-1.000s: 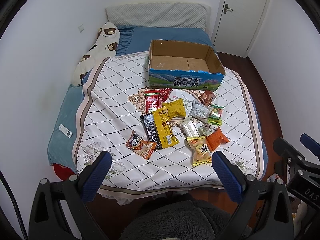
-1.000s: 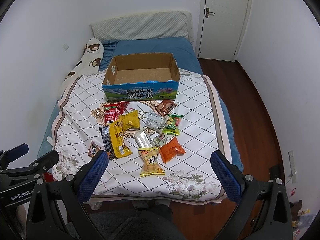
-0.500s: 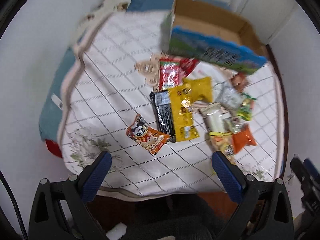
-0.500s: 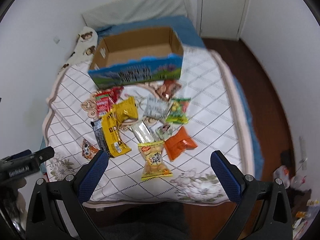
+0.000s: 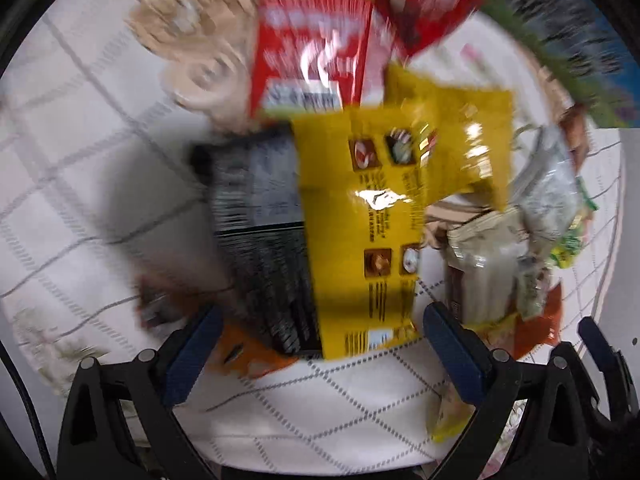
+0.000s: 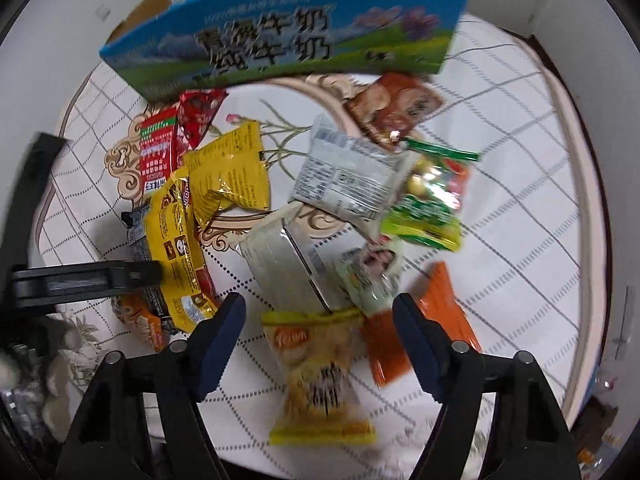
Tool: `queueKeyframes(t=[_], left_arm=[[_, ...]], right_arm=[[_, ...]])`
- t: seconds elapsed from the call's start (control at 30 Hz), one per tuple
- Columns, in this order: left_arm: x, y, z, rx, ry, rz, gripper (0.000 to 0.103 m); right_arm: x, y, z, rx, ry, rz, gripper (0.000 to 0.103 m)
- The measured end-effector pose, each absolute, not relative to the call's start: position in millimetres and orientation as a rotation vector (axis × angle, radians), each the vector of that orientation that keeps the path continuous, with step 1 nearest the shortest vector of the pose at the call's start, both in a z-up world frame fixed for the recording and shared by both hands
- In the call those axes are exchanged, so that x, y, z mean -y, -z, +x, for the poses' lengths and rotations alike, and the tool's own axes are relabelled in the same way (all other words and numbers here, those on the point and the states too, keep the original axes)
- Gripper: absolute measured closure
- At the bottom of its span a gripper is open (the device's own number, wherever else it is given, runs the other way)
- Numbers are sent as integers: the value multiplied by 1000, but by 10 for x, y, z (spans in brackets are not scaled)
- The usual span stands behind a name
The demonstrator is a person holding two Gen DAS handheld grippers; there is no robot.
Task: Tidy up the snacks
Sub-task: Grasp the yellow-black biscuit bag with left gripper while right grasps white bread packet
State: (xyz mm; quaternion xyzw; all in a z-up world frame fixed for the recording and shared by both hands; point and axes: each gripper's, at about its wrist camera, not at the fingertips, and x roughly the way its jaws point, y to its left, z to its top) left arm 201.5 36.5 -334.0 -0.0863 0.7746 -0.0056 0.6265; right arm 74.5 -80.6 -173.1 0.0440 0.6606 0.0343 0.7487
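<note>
Snack packets lie in a heap on the quilted bedspread [image 6: 520,200]. My left gripper [image 5: 322,346] hangs open close over a long yellow packet [image 5: 360,220] and a black packet [image 5: 260,220], its blue pads either side of their near ends; this view is blurred. My right gripper [image 6: 318,332] points down over a yellow-orange snack bag [image 6: 320,376]. Its jaws are closing, with the bag's top between them and the pads clear of it. An orange packet [image 6: 444,308] lies under the right pad. The blue milk carton box [image 6: 280,40] stands open behind the heap.
Red packets [image 6: 160,148], a second yellow bag [image 6: 232,172], a white packet [image 6: 348,176], a green candy bag [image 6: 432,204], a brown packet [image 6: 396,108] and a clear sleeve [image 6: 288,260] lie between grippers and box. The bed edge and dark floor [image 6: 600,400] are right.
Both grippers have dropped from a high view of the whole bed to just above the snack heap. The right gripper's jaws have narrowed; the left's stay wide.
</note>
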Motion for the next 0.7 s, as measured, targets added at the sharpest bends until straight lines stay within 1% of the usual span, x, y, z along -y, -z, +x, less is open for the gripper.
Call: queueKeyframes(t=[0.03,0.1,0.13,0.17,0.27,0.33,0.4,0.53,0.57,0.6,0.63,0.7], left_arm=[[-346,3450,2010,-1785,23,-212,1],[-333,3542,1994,-1774,12,-207,8],[-340,3561,1972,-1749,2,-197,15],[-343,3560,1962,-1734,-1,-182,18],[-326,3456,1907,-1683,27,-87,18],[-256,3316,1866,-1600,18,113,18],[-224,3249,1847,-1553,24,242,18],[-321,3294,1875,-1600,53,198,16],[-360,3289,1884,-1603,52,183,16],[-393,3283,1879,-1603,48,158,16],[-423,3281,1868,-1602,45,141,16],[-468,3265,1851,-1602,41,118,16]], right_arm=[[782,1801,781,-1456,-80,79,25],[732,1906,835,-1475,-103,57,25],[701,1959,859,-1484,-116,44,25],[671,2013,882,-1492,-127,31,25],[566,2162,945,-1514,-163,2,26],[486,2261,988,-1527,-181,-24,26],[386,2377,1039,-1550,-212,-39,26],[208,2660,1121,-1593,-228,-90,26],[170,2734,1142,-1603,-216,-97,40],[166,2775,1158,-1611,-202,-78,42],[203,2790,1182,-1612,-179,-8,42],[356,2801,1227,-1619,-125,203,44]])
